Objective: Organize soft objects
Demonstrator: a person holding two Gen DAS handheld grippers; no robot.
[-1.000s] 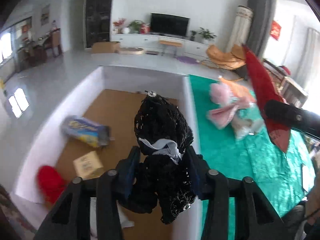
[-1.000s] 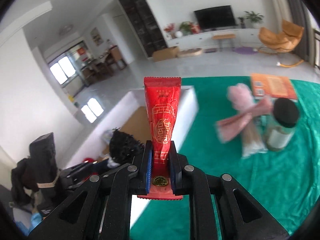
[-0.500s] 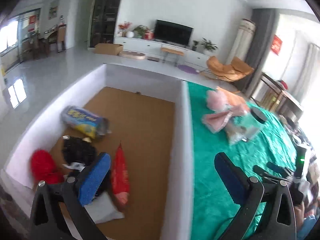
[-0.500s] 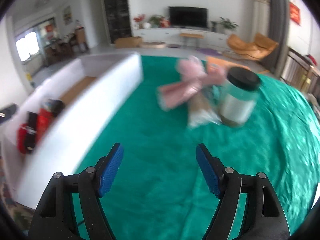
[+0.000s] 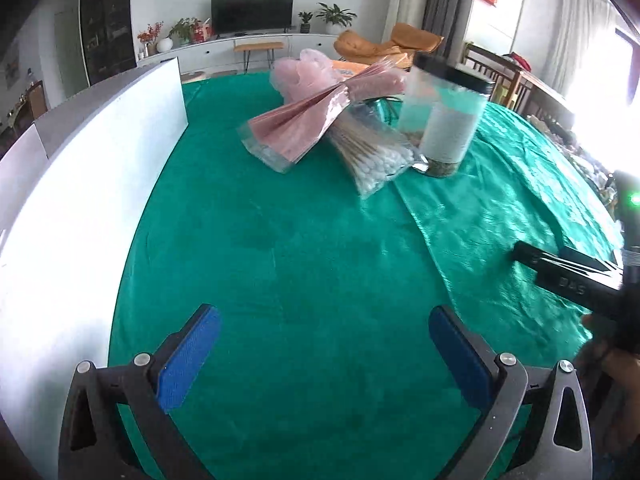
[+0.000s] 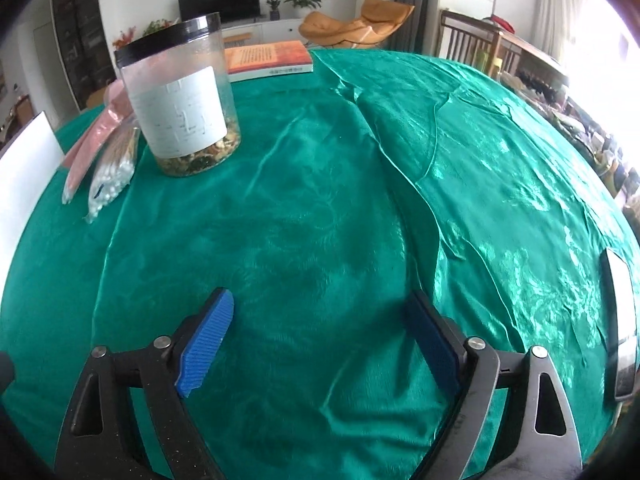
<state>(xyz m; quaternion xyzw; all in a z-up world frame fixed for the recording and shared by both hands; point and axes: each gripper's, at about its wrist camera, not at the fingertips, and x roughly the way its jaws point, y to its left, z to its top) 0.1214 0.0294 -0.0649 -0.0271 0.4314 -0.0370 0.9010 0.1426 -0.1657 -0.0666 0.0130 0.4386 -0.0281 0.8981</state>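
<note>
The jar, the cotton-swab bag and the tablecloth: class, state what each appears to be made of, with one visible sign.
Jar: probably clear plastic, slightly cloudy wall showing dried contents, black lid, white paper-like label.
Cotton-swab bag: thin transparent plastic film, glossy and crinkled, swabs visible inside.
Tablecloth: woven fabric, likely satin-like, with bright sheen on its folds and wrinkles.
</note>
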